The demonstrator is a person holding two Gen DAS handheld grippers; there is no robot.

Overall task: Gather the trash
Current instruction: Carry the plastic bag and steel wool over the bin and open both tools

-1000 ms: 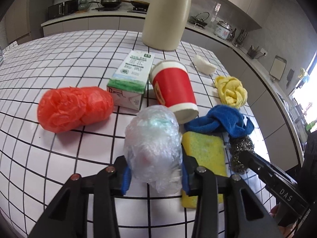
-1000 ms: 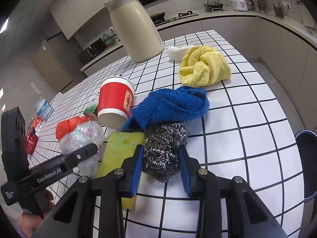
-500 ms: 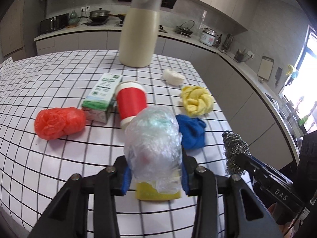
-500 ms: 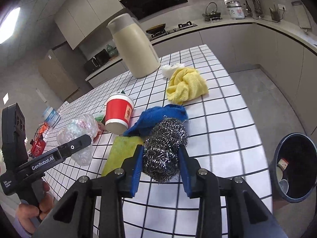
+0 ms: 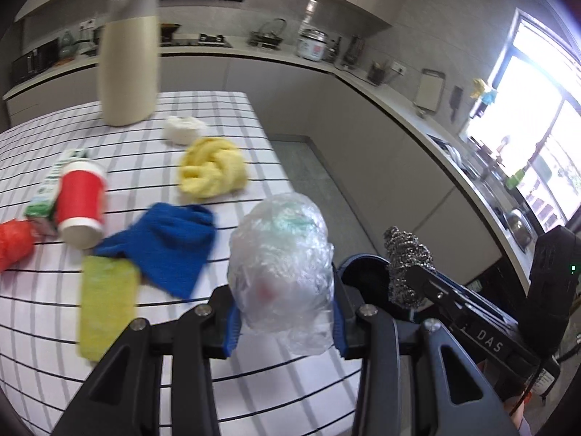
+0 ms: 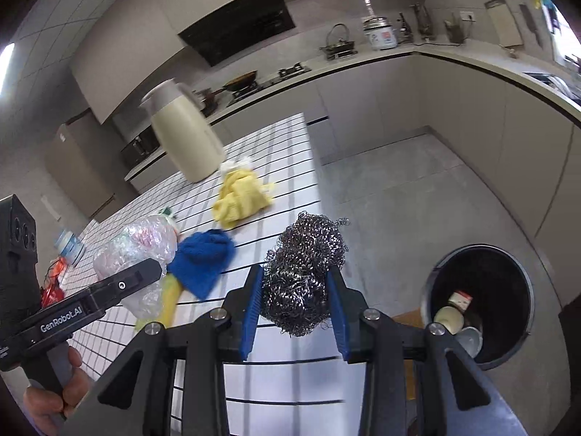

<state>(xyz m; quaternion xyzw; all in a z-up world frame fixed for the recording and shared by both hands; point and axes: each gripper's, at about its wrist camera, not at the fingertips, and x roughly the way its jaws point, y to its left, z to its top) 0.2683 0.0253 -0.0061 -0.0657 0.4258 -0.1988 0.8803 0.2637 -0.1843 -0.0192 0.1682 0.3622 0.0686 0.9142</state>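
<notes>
My left gripper point(image 5: 285, 312) is shut on a crumpled clear plastic bag point(image 5: 281, 265), held up above the right edge of the tiled table point(image 5: 152, 378). My right gripper point(image 6: 296, 299) is shut on a steel wool scourer point(image 6: 305, 272), also lifted past the table's edge. The scourer point(image 5: 408, 265) and right gripper show at the right of the left wrist view. A round black trash bin point(image 6: 479, 301) with some items inside stands on the floor at lower right; its rim point(image 5: 363, 265) peeks behind the bag. The bag point(image 6: 138, 250) also appears left in the right wrist view.
On the table lie a blue cloth point(image 5: 167, 247), yellow cloth point(image 5: 212, 172), yellow sponge point(image 5: 105, 301), red paper cup point(image 5: 80, 205), milk carton point(image 5: 49, 192), red plastic bag point(image 5: 12, 243), white wad point(image 5: 181, 130) and a tall cream jug point(image 5: 127, 61). Grey floor and counters lie to the right.
Both grippers rose off the table and swung right with the plastic bag and the scourer, past the table's edge. The trash bin has come into view below.
</notes>
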